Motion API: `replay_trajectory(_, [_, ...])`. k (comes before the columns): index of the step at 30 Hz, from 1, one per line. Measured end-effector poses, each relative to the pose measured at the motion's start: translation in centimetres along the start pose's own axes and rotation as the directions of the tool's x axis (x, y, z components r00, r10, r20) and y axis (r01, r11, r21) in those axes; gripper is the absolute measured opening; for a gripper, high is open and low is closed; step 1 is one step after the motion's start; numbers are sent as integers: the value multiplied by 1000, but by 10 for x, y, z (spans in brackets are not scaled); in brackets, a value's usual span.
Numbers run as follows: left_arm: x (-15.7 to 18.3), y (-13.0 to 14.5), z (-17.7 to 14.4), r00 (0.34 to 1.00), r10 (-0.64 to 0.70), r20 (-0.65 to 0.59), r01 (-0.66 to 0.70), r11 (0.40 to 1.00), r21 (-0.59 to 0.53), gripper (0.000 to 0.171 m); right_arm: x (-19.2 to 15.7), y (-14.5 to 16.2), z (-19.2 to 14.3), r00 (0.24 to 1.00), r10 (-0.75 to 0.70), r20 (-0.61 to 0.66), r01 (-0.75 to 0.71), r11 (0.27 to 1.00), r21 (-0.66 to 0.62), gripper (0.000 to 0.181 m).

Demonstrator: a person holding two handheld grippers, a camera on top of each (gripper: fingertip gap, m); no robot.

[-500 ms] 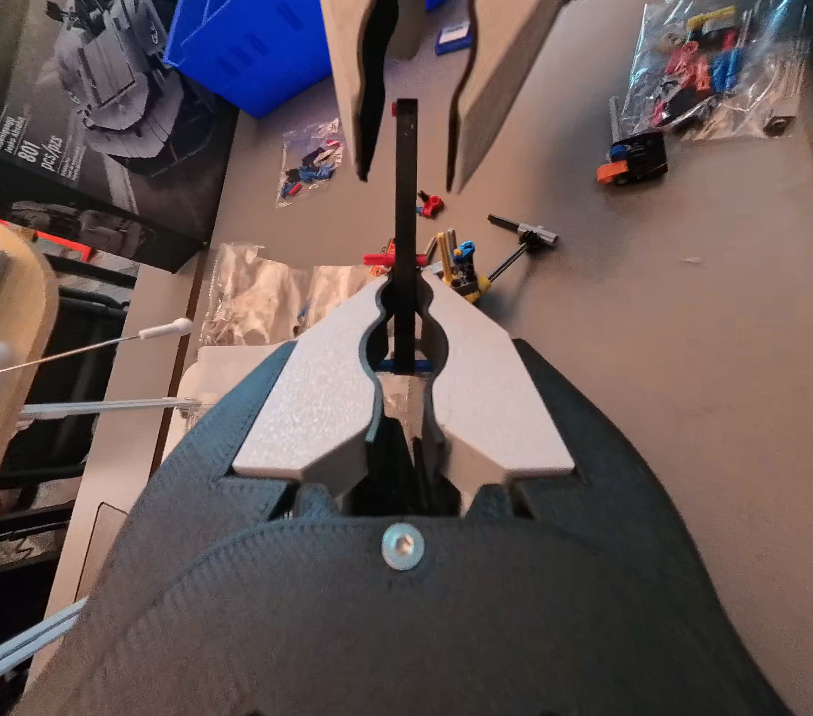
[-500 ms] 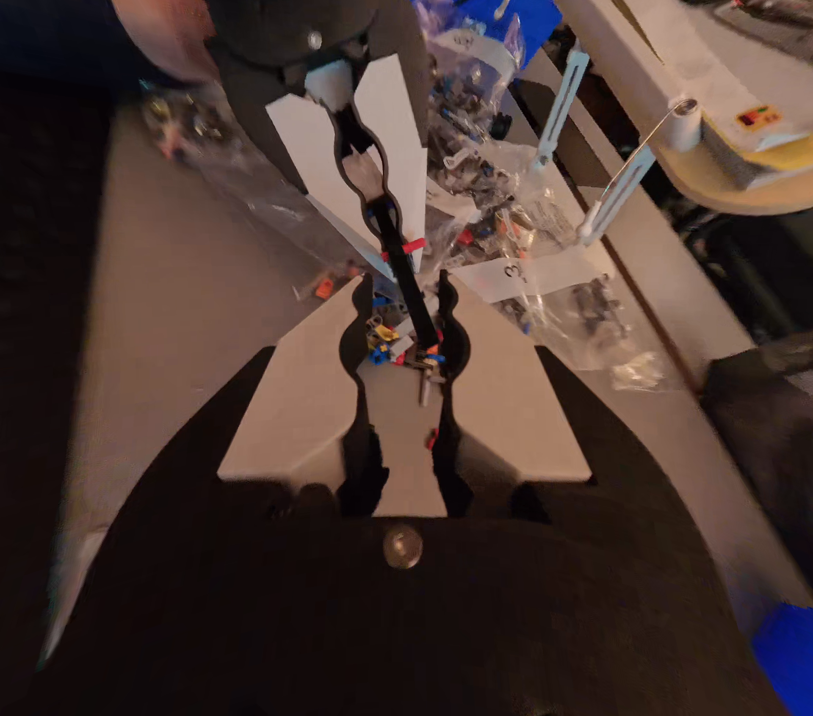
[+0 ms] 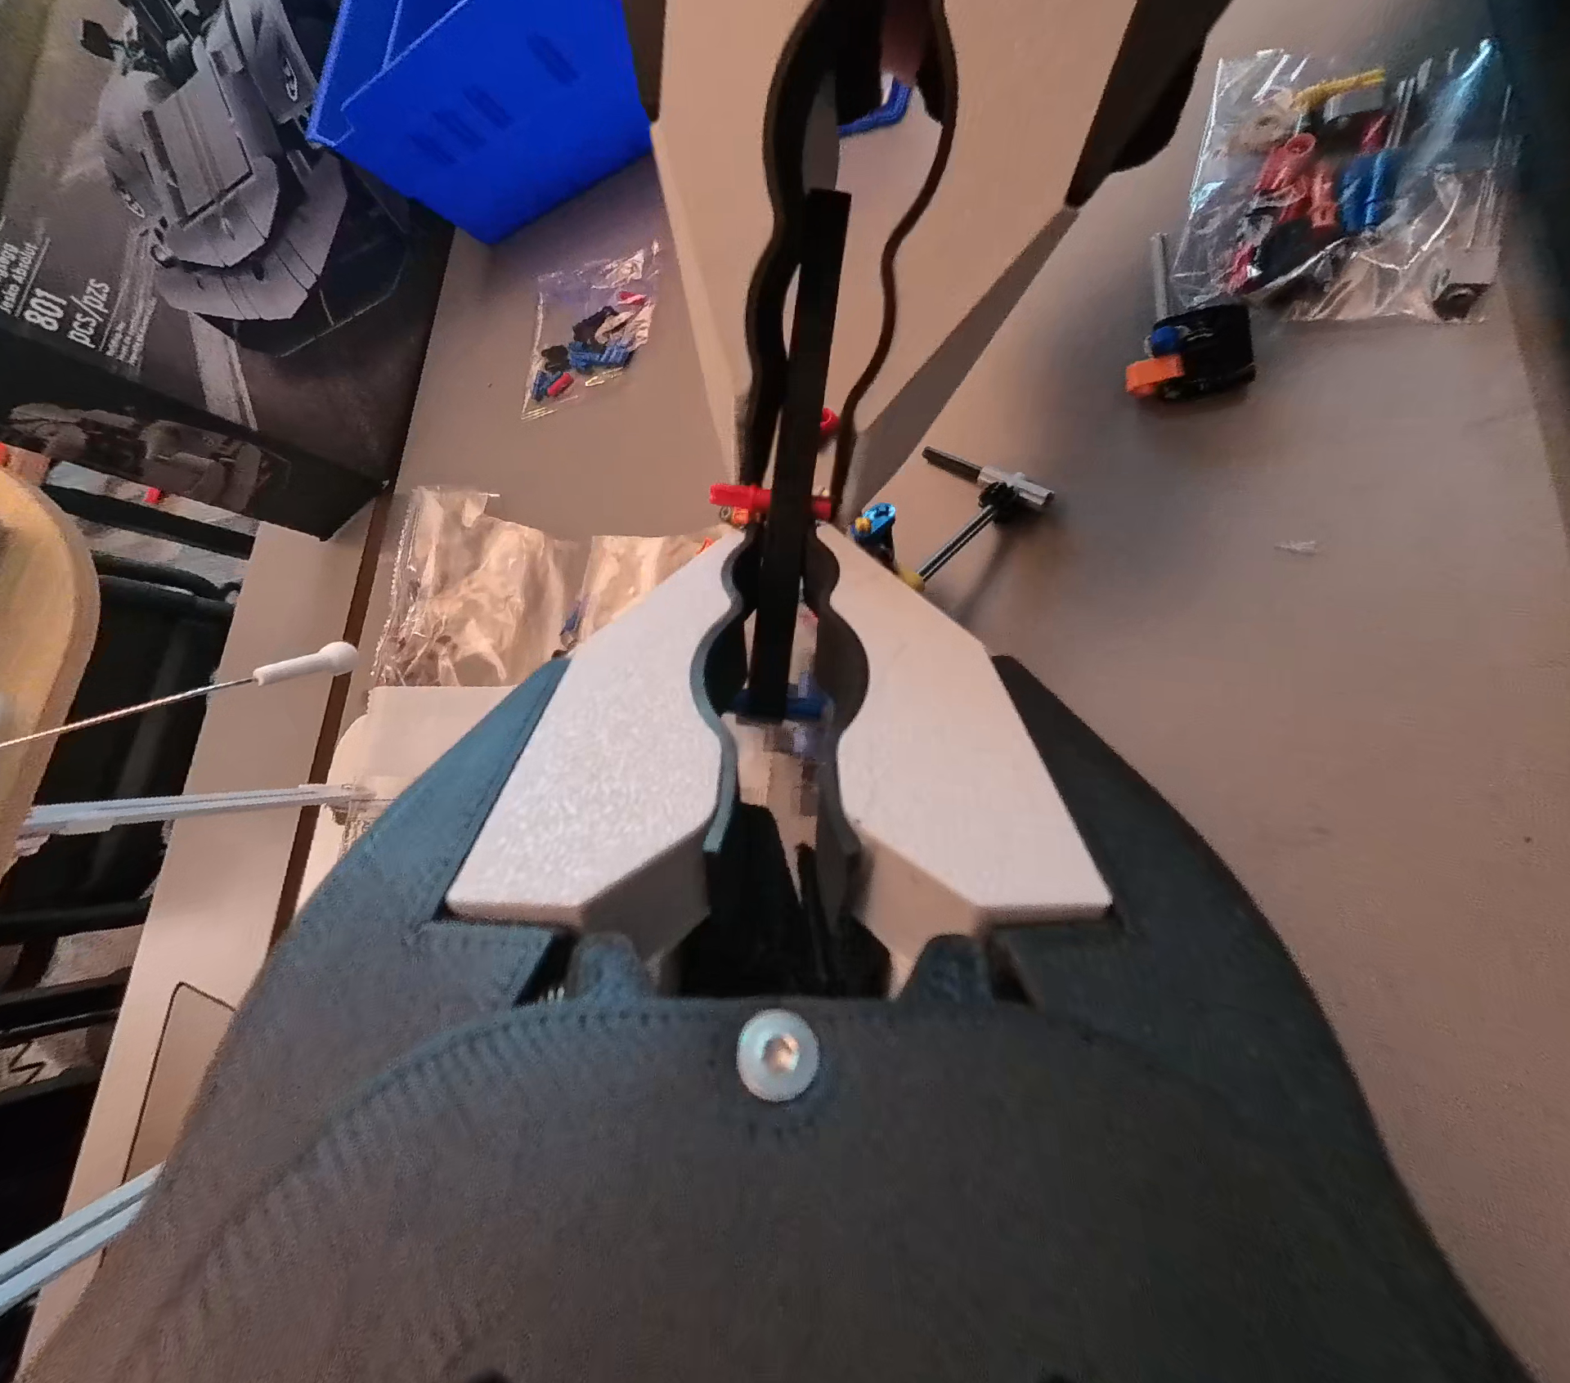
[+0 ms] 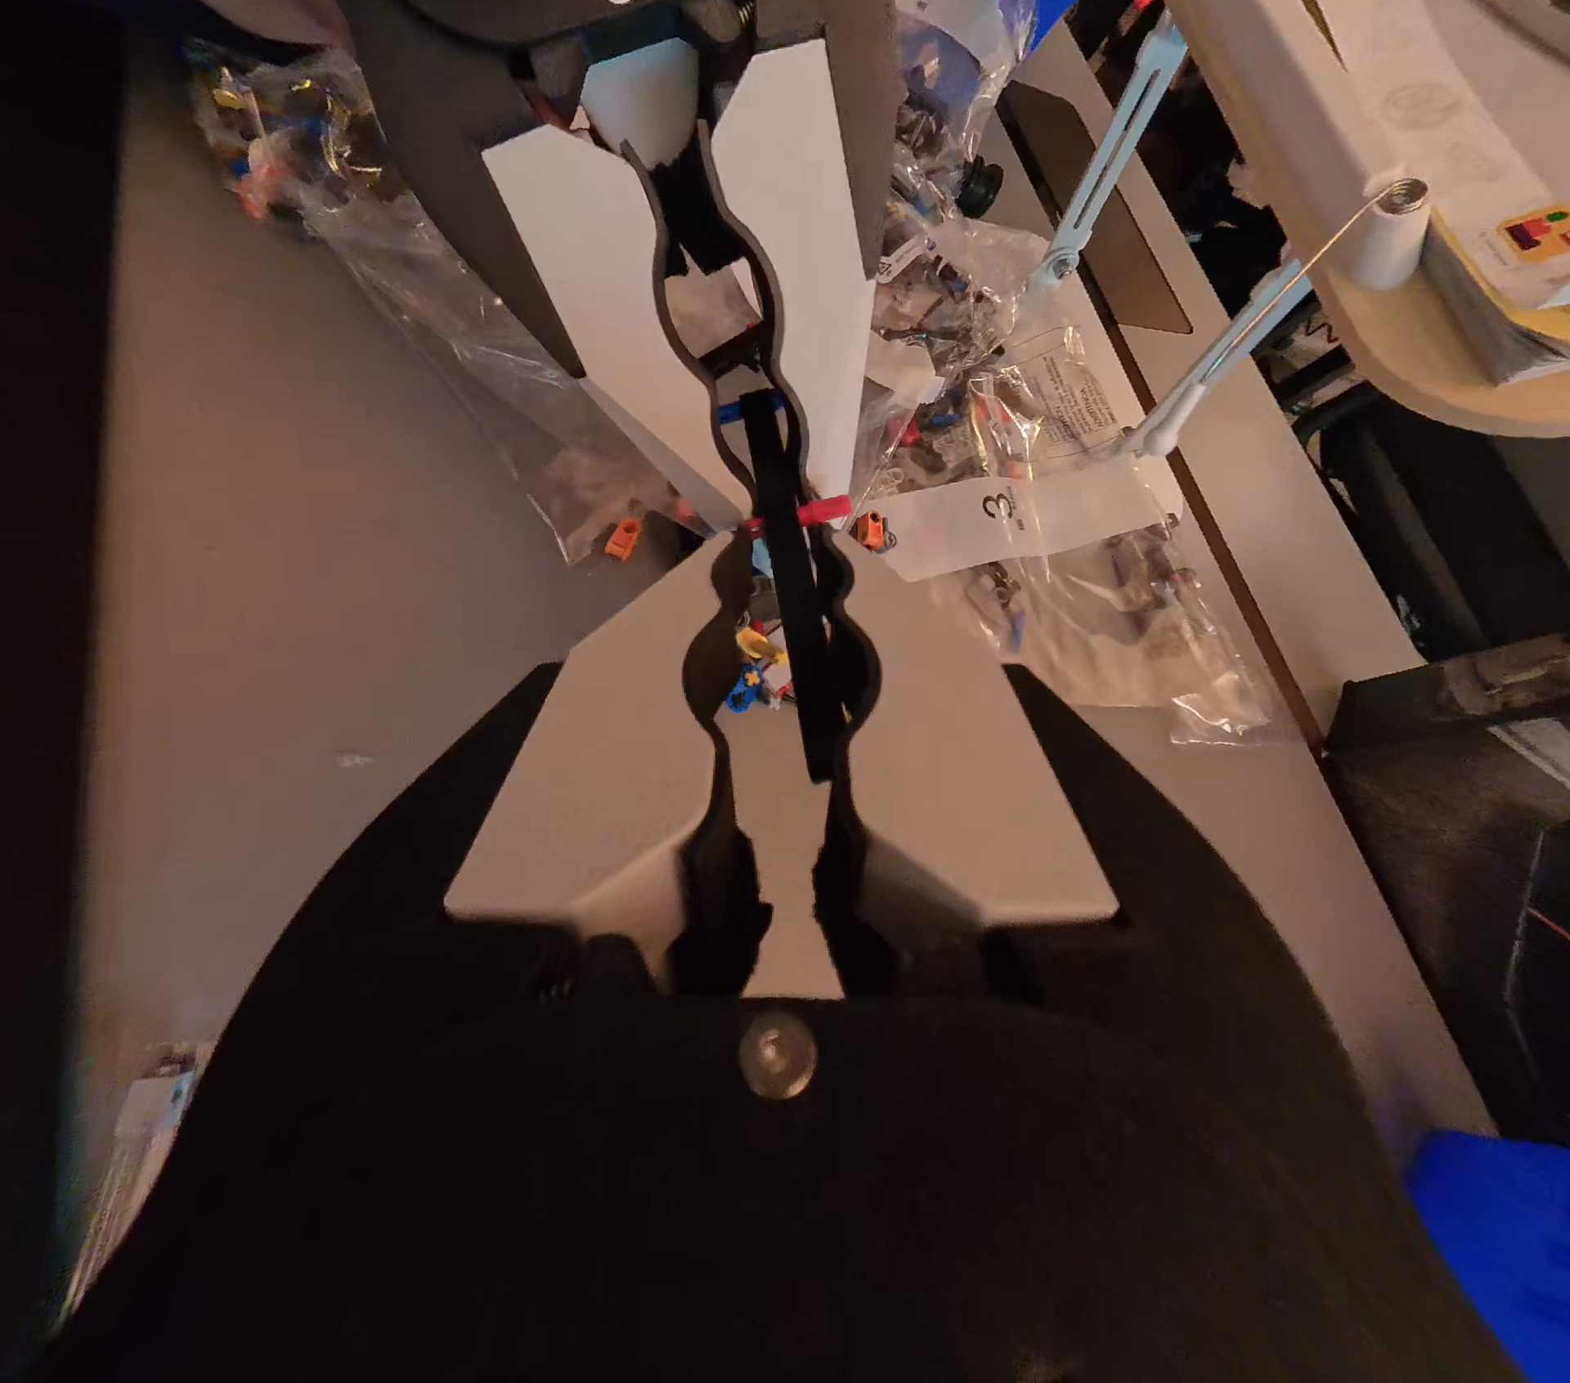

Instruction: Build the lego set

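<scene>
Grey counter [image 3: 1274,662], left wrist view: left claw [image 3: 786,560] pinches the black beam [image 3: 803,407] upright. Right wrist view: right claw [image 4: 786,560], narrowly spread, straddles the beam's free end. Judged a handover or joining; next, squeeze squarely.

- Black beam [image 3: 794,458], red pin [image 3: 737,493] crossing it, blue piece [image 3: 777,703] at its base.
- Pale grey fingers [image 3: 612,747] on the left tool [image 3: 780,560].
- Blue bins [image 3: 493,68].
- Grey-brown bench [image 3: 1274,662].
</scene>
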State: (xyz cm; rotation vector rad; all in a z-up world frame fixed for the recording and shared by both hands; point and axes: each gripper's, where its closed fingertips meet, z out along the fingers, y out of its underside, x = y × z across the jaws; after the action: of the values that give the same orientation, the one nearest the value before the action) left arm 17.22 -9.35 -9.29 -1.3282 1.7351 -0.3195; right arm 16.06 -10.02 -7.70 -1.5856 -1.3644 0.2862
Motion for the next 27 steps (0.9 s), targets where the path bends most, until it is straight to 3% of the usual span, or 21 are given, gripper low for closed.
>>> replay_trajectory(5, [-3,-3,-3,1000,16,27,-16,1000,-1,8,1,-4,-2,992,114,53,-115,993,23,10])
replay_trajectory(14, [-1,7,3,1000,-15,5,15,998,-55,7,1,2,5,985,170,22,-169,985,-41,6])
replay_trajectory(21, [3,6,0,998,-26,-54,25,1000,-15,9,-4,2,4,976,193,102,-194,981,-5,6])
replay_trajectory(23, [-5,11,-4,1000,-23,-21,22,999,-28,17,1,2,-2,989,137,61,-138,990,4,6])
replay_trajectory(27, [-8,1,-16,997,-52,-51,55,996,67,19,1,-3,-8,976,181,117,-189,980,64,6])
